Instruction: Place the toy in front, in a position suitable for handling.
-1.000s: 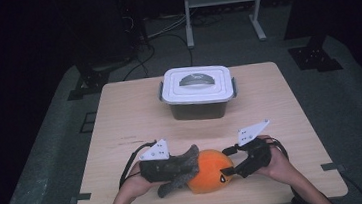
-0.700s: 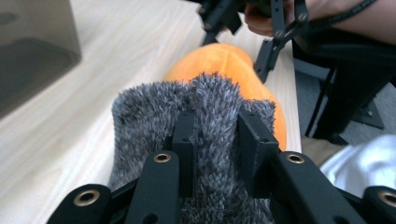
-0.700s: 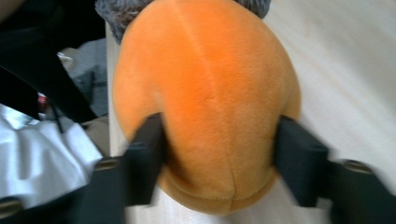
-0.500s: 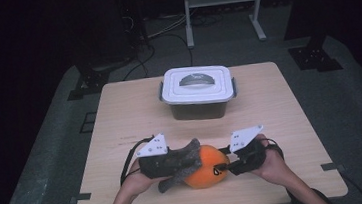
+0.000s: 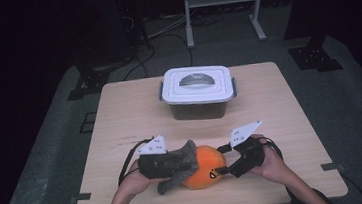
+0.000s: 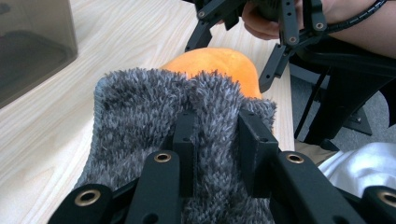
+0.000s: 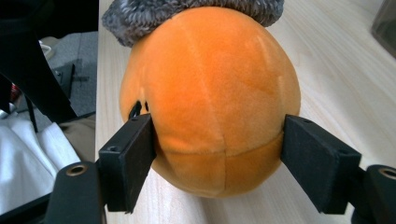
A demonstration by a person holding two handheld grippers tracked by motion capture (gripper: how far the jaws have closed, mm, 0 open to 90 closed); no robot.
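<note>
An orange plush ball (image 5: 204,166) lies near the table's front edge, with a grey fuzzy cloth (image 5: 177,163) draped over its left side. My left gripper (image 5: 184,163) comes in from the left and is shut on the cloth (image 6: 135,107); in the left gripper view both jaws (image 6: 217,140) are sunk in its pile. My right gripper (image 5: 223,166) reaches in from the right. Its jaws have just been opening, with the ball (image 7: 210,79) between them. In the right gripper view the gripper (image 7: 217,144) has both pads against the ball's sides, and the cloth (image 7: 187,11) caps the top.
A dark plastic box with a white lid and grey handle (image 5: 196,85) stands at the back middle of the wooden table (image 5: 269,103). Its wall (image 6: 28,46) is in the left gripper view. Cables and a metal stand sit on the floor behind.
The right gripper's top plate has shifted slightly to the left. The ball, cloth and left gripper stay nearly where they were.
</note>
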